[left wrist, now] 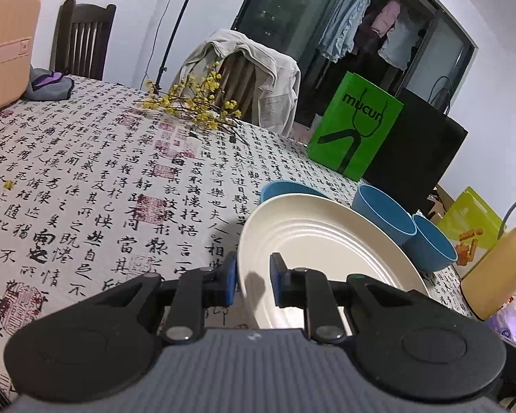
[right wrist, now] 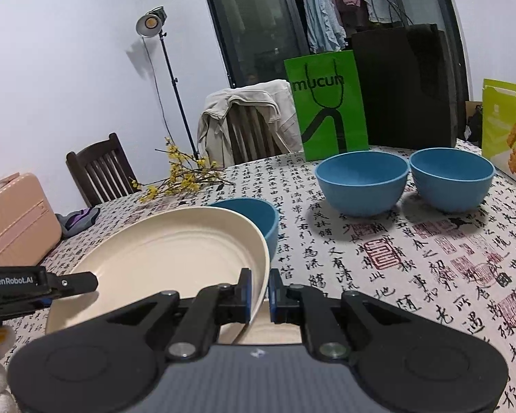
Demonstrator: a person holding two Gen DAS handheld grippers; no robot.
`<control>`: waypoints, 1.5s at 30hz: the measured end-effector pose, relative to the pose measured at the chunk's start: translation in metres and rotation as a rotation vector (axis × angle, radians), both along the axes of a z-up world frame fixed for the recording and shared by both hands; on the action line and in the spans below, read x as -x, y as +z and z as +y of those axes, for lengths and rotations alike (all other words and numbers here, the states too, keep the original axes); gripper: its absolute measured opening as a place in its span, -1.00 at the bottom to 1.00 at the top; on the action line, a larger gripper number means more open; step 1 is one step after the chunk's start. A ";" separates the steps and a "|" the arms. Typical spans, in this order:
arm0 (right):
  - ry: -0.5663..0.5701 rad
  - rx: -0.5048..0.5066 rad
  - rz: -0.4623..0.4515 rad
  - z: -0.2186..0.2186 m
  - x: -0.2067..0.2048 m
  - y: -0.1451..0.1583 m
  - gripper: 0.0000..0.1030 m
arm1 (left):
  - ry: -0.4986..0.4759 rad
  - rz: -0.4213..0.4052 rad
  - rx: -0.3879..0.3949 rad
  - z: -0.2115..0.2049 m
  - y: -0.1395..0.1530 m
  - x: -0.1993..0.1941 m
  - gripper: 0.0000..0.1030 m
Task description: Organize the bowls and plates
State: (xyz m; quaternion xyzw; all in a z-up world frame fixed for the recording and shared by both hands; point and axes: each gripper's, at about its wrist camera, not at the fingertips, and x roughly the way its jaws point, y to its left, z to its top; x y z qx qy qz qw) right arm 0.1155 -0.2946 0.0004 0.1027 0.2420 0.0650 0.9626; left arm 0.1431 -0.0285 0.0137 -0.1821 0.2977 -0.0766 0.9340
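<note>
Both claws grip one cream plate (right wrist: 175,251): right gripper (right wrist: 259,290) clenched on its right rim, left gripper (left wrist: 253,275) on the left rim. Judged mid-carry; setting down comes next. Just beyond sits a blue bowl (right wrist: 258,216); two bowls (right wrist: 361,182) farther right. Open tablecloth (left wrist: 103,172) lies left.

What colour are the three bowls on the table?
Blue, all three bowls. The right wrist view shows them best.
</note>
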 end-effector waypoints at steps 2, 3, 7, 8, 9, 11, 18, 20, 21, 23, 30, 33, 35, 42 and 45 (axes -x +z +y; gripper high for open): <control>-0.007 0.000 -0.003 -0.003 0.002 0.000 -0.81 | -0.007 -0.004 -0.002 -0.003 0.000 0.001 -0.62; -0.010 -0.001 -0.004 -0.004 0.003 0.000 -0.81 | -0.010 -0.004 -0.002 -0.004 -0.001 0.001 -0.62; -0.019 -0.003 -0.011 -0.009 0.007 0.000 -0.81 | -0.022 -0.003 -0.003 -0.008 -0.001 0.002 -0.62; -0.022 -0.003 -0.014 -0.010 0.008 0.000 -0.81 | -0.025 -0.002 -0.003 -0.009 -0.002 0.002 -0.62; -0.024 -0.002 -0.015 -0.010 0.009 0.000 -0.81 | -0.027 -0.002 -0.004 -0.011 -0.002 0.002 -0.62; -0.027 -0.005 -0.017 -0.013 0.010 0.000 -0.81 | -0.032 -0.002 -0.006 -0.013 -0.002 0.002 -0.62; -0.036 -0.009 -0.018 -0.018 0.016 -0.002 -0.81 | -0.048 -0.001 -0.010 -0.018 -0.003 0.005 -0.62; -0.041 -0.010 -0.019 -0.019 0.019 -0.003 -0.81 | -0.052 0.000 -0.011 -0.020 -0.004 0.005 -0.62; -0.042 -0.010 -0.020 -0.020 0.020 -0.003 -0.81 | -0.054 0.000 -0.012 -0.021 -0.004 0.006 -0.62; -0.045 -0.012 -0.020 -0.021 0.021 -0.004 -0.81 | -0.059 0.000 -0.013 -0.023 -0.005 0.006 -0.62; -0.056 -0.019 -0.018 -0.029 0.027 -0.007 -0.81 | -0.073 -0.002 -0.023 -0.031 -0.006 0.009 -0.62; -0.060 -0.019 -0.017 -0.032 0.029 -0.009 -0.81 | -0.079 0.000 -0.026 -0.033 -0.007 0.009 -0.62; -0.062 -0.020 -0.017 -0.034 0.031 -0.010 -0.81 | -0.083 0.003 -0.029 -0.035 -0.008 0.009 -0.62; -0.072 -0.016 -0.018 -0.039 0.038 -0.013 -0.81 | -0.096 0.014 -0.040 -0.042 -0.013 0.010 -0.62; -0.077 -0.017 -0.017 -0.040 0.041 -0.014 -0.81 | -0.102 0.020 -0.046 -0.045 -0.016 0.011 -0.62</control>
